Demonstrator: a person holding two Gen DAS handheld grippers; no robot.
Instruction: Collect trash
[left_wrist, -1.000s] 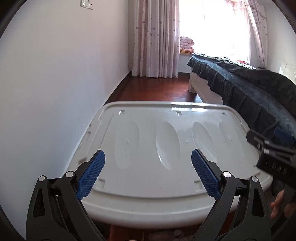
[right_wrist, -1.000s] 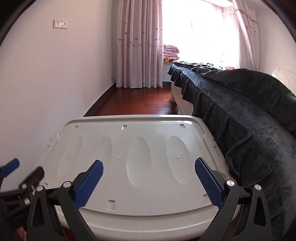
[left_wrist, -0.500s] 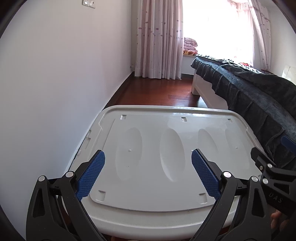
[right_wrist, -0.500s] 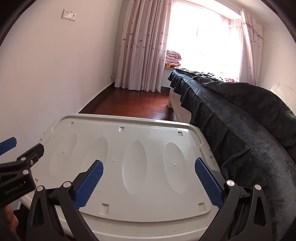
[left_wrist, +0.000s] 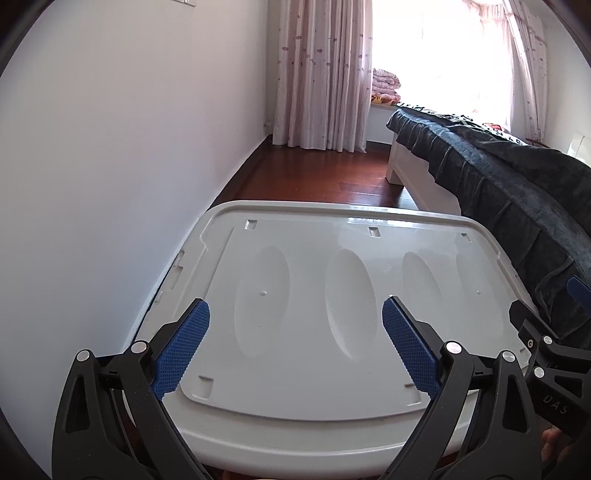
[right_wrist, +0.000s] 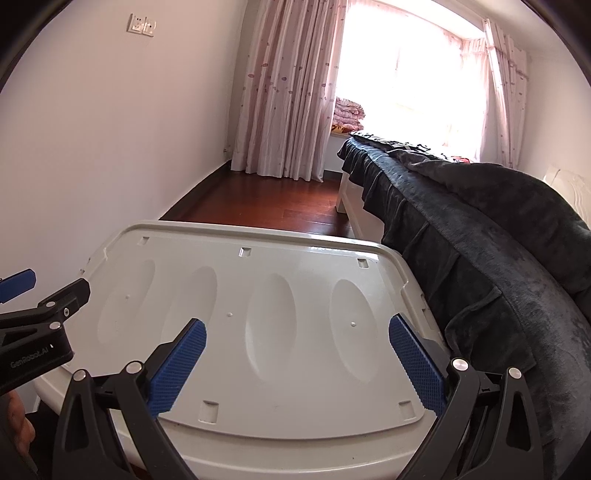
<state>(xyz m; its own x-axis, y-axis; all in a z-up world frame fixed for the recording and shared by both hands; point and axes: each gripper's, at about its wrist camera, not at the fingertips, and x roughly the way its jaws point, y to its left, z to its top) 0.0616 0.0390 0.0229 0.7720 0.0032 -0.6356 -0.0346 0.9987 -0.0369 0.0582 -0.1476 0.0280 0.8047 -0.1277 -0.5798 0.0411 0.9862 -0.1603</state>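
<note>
No trash shows in either view. My left gripper (left_wrist: 295, 314) is open and empty, held above the near edge of a white plastic bin lid (left_wrist: 314, 369). My right gripper (right_wrist: 297, 332) is open and empty too, above the same lid (right_wrist: 229, 384). The right gripper shows at the right edge of the left wrist view (left_wrist: 554, 354), and the left gripper at the left edge of the right wrist view (right_wrist: 40, 321). The lid has several oval dents and nothing lies on it.
A white wall (left_wrist: 110, 166) runs along the left. A bed with a dark blanket (right_wrist: 480, 240) stands close on the right. Red-brown wood floor (left_wrist: 325, 177) lies beyond the lid. Pink curtains (right_wrist: 288, 92) and a bright window are at the far end.
Both grippers have risen and tilted slightly, so the lid sits lower and more of it shows. The jaws stay open.
</note>
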